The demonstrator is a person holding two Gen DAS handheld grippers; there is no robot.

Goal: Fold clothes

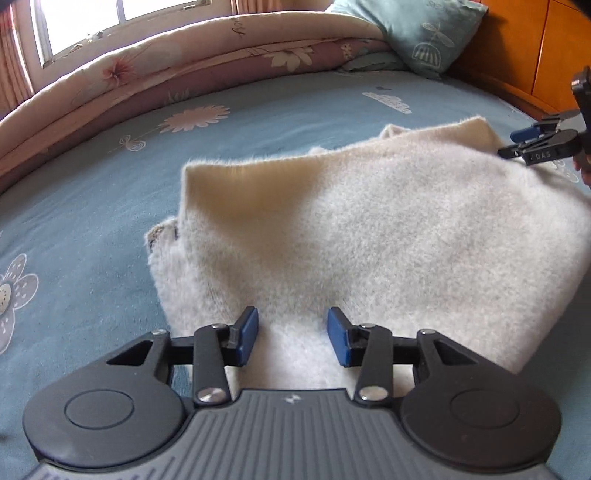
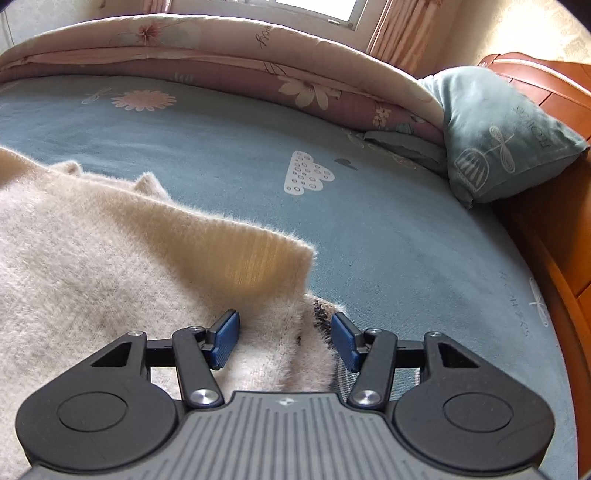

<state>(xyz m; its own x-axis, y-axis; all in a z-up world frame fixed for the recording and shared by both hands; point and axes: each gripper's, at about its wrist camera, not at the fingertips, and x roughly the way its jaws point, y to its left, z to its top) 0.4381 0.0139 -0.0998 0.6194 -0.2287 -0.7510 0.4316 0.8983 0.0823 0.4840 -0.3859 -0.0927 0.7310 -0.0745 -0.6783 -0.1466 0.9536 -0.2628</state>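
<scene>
The fuzzy cream sweater (image 1: 369,229) lies folded on the blue flower-print bed sheet (image 1: 92,192), toward the near side of the bed, with bare sheet between it and the rolled quilt (image 1: 155,74) along the far edge under the window (image 1: 110,22). Its top layer is doubled over, so a straight folded edge faces the quilt, and a small patterned bit of knit (image 2: 321,314) peeks out from under the fold at one end.

The left gripper (image 1: 291,336) hangs over the near edge of the sweater, its blue pads (image 1: 245,336) set moderately apart with only the fabric surface beneath the gap; nothing is pinched between them. The right gripper (image 2: 284,339) sits over the sweater's end nearest the headboard (image 2: 554,229), pads (image 2: 225,339) spread a little wider, straddling the fabric edge and the patterned bit without clamping either. In the left wrist view the right gripper shows at the right side, just above the sweater's far corner.

A teal pillow (image 2: 498,136) leans against the wooden headboard at the far corner of the bed, beside the end of the quilt.
</scene>
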